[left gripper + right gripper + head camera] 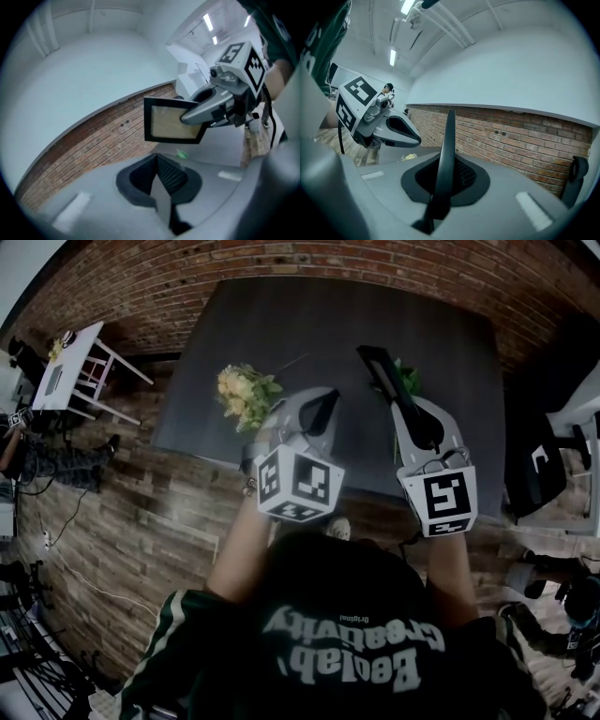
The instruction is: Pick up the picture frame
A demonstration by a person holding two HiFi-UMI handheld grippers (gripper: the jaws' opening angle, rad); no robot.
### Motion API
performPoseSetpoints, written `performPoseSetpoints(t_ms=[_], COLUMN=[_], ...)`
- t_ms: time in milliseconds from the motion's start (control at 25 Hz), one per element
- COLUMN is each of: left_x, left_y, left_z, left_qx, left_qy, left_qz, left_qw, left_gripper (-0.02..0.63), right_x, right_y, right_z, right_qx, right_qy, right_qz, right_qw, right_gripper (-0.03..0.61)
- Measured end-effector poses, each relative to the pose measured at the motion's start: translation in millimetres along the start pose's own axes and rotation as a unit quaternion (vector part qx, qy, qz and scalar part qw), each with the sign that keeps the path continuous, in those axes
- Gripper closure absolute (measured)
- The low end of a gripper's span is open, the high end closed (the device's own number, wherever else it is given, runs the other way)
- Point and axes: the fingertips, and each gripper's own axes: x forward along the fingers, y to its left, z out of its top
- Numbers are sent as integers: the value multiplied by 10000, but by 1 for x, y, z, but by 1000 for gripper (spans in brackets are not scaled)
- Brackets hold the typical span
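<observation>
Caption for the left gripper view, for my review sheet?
Right gripper holds the black picture frame by one edge, raised over the grey table, brick wall behind.

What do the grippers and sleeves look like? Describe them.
The left gripper and right gripper: grey shells tapering to jaws with black ribbed pads. Each carries a white cube with black square markers. Dark green top, white stripes on the sleeve.

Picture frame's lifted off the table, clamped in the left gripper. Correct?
Wrong gripper. The picture frame is lifted off the table, clamped in the right gripper. The left gripper view shows it in the other gripper's jaws.
</observation>
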Motion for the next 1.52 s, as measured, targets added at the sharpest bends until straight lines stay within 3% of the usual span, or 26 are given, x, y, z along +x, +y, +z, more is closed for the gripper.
performPoseSetpoints(t_ms=[400, 1520], left_x=[-2, 5], left_y=[-7, 0], left_z=[16, 27], left_qx=[-61, -62], left_qy=[-186, -448], left_qz=[16, -20], left_qw=[9998, 9990], left_gripper=[610, 611], right_x=[-14, -6], right_y=[-5, -9], right_z=[7, 7], right_qx=[-38, -65], right_qy=[-297, -355], right_qz=[-27, -72], right_qw=[9995, 9993], right_gripper=[554, 554])
